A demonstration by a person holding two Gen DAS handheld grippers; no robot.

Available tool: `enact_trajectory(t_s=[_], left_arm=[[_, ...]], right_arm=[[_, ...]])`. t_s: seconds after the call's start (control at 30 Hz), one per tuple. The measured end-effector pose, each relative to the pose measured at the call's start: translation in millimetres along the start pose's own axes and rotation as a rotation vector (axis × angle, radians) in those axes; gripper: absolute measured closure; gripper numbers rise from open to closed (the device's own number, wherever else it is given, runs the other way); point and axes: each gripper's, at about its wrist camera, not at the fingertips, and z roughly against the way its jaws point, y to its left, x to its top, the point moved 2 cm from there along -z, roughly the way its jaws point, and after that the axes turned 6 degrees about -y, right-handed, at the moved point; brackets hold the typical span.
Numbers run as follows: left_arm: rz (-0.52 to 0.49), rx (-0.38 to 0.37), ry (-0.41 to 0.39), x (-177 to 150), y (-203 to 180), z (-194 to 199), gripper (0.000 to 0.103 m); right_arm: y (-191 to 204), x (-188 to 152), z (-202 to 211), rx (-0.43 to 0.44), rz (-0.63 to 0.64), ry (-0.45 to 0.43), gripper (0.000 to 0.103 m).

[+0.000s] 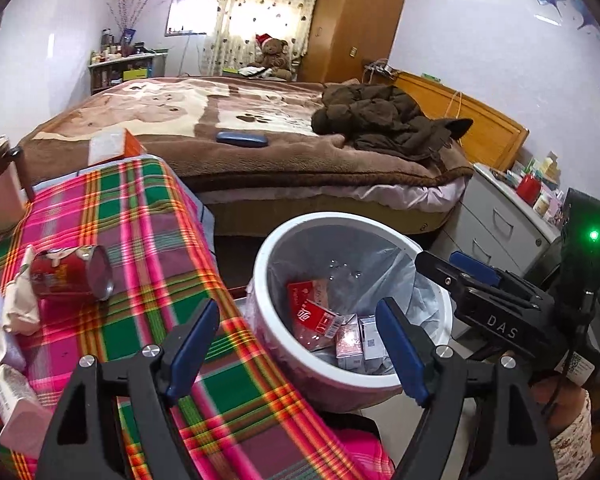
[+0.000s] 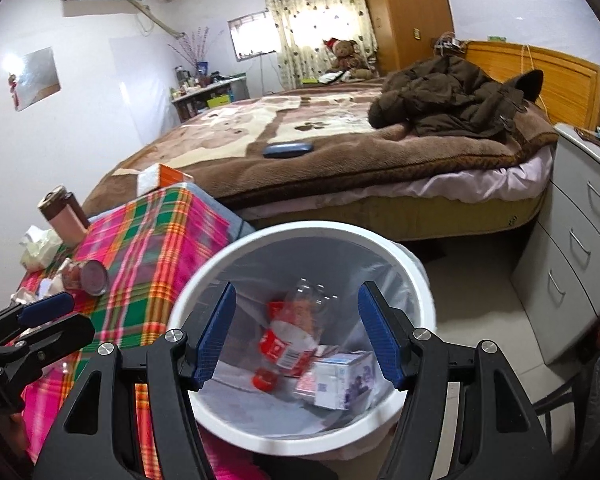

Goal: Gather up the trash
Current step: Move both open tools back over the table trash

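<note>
Bin (image 2: 300,236): 1 bottle (image 2: 296,332) | table (image 1: 148,216): 1 can (image 1: 74,272)

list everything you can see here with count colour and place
trash bin: 1, white, clear liner, on floor beside table
plastic bottle: 1, clear, red label, inside bin
small cartons: several, white and red, inside bin
can: 1, red, on its side on table
crumpled paper: some, whitish, by the can
tablecloth: 1, pink-green plaid
tumbler: 1, pink-brown, far table edge
jacket: 1, brown, on bed
teddy bear: 1, brown, far side of bed
left hand-held gripper: 1, black, blue pads, open
right hand-held gripper: 1, same, open over bin
</note>
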Motion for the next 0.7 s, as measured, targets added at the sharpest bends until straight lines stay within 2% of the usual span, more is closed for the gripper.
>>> enact_trajectory(t_s=[0.43, 0.7], left_arm=[[0.063, 0.108, -0.06, -3.4, 55.9, 40.7, 0.021], [0.124, 0.183, -0.078, -10.5, 96.5, 59.8, 0.021]], right_arm=[[55.8, 4.8, -1.5, 0.125, 0.078, -0.037, 0.038], [89.9, 1.9, -12.3, 0.188, 0.139, -0.011, 0.038]])
